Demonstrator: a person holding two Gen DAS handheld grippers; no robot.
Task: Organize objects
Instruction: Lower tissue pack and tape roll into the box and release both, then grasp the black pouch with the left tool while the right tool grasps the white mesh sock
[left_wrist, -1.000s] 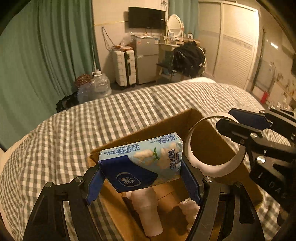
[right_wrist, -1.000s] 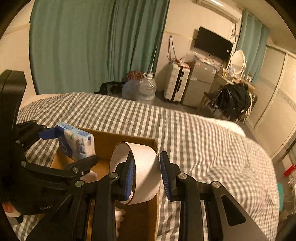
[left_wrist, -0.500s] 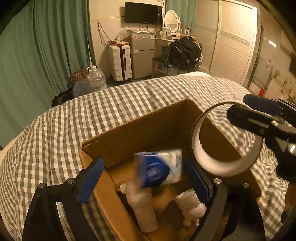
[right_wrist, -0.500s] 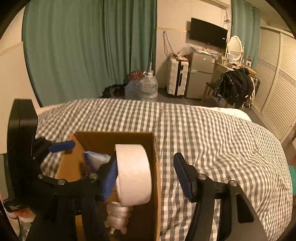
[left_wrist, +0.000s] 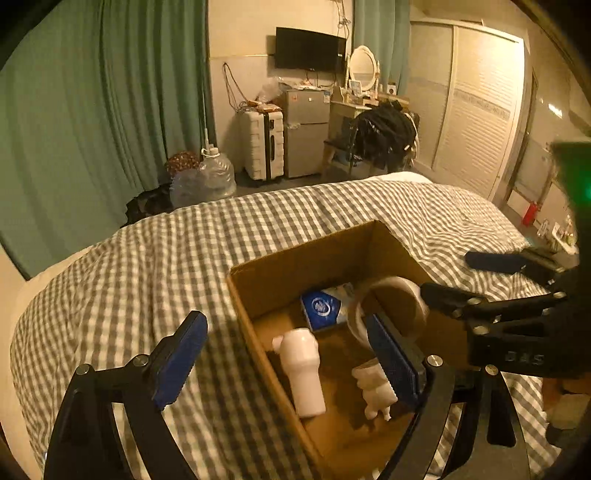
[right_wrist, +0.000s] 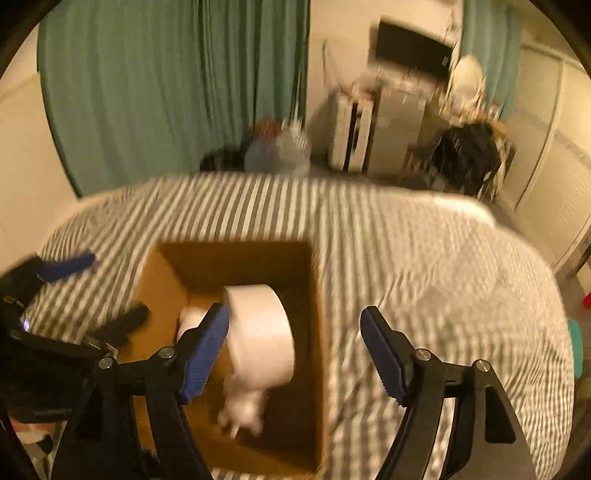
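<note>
An open cardboard box (left_wrist: 280, 273) sits on the checked bed; it also shows in the right wrist view (right_wrist: 314, 295). Inside lie a blue-and-white tissue pack (left_wrist: 325, 306), a white bottle (left_wrist: 303, 369), a small white figurine (left_wrist: 373, 391) and a roll of tape (left_wrist: 391, 306), which also shows in the right wrist view (right_wrist: 262, 332), blurred. My left gripper (left_wrist: 288, 362) is open and empty above the box's near left wall. My right gripper (right_wrist: 295, 354) is open and empty over the box's right wall, with the tape roll beside its left finger.
The checked bedcover (left_wrist: 147, 266) spreads around the box. Beyond the bed stand green curtains (left_wrist: 92, 110), water jugs (left_wrist: 207, 181), a white suitcase (left_wrist: 262, 144), a small fridge (left_wrist: 306, 129), a chair with dark clothes (left_wrist: 384, 136) and wardrobe doors (left_wrist: 476, 118).
My left gripper opened and dropped the tissue pack into the box. My right gripper opened and let go of the tape roll, which now sits in the box. Both grippers have pulled back.
</note>
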